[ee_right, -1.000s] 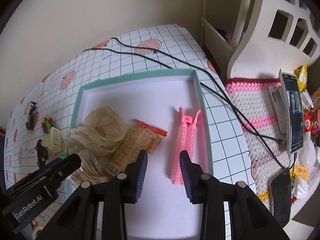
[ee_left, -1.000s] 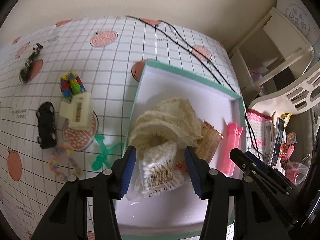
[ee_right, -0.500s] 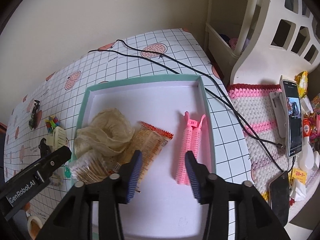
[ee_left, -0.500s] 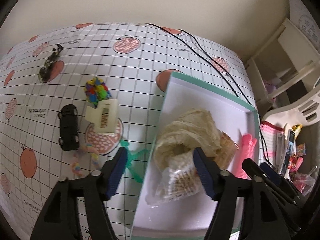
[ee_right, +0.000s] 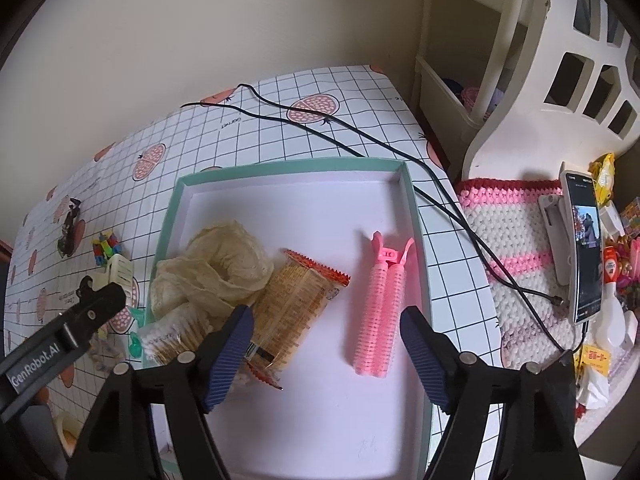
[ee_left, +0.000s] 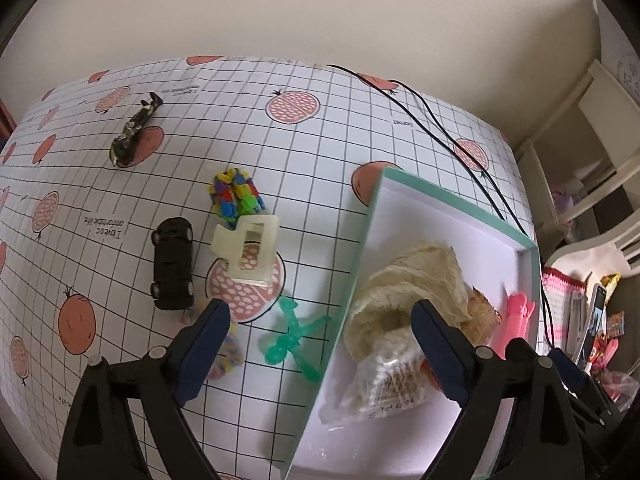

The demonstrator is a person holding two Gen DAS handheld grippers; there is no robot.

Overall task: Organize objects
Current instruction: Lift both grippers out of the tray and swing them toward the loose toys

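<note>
While both grippers gape empty | left gripper (ee_left: 320, 344) over box (ee_left: 452, 204) left rim | right gripper (ee_right: 326, 344) above pink roller (ee_right: 380, 312) inside box | toy car (ee_left: 173, 263) left on table

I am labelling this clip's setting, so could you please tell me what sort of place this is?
Probably a home, perhaps a bedroom corner. A table under a fruit-print grid covering holds a toy car and hair claw; beside it are a white plastic rack and a crocheted mat.
</note>
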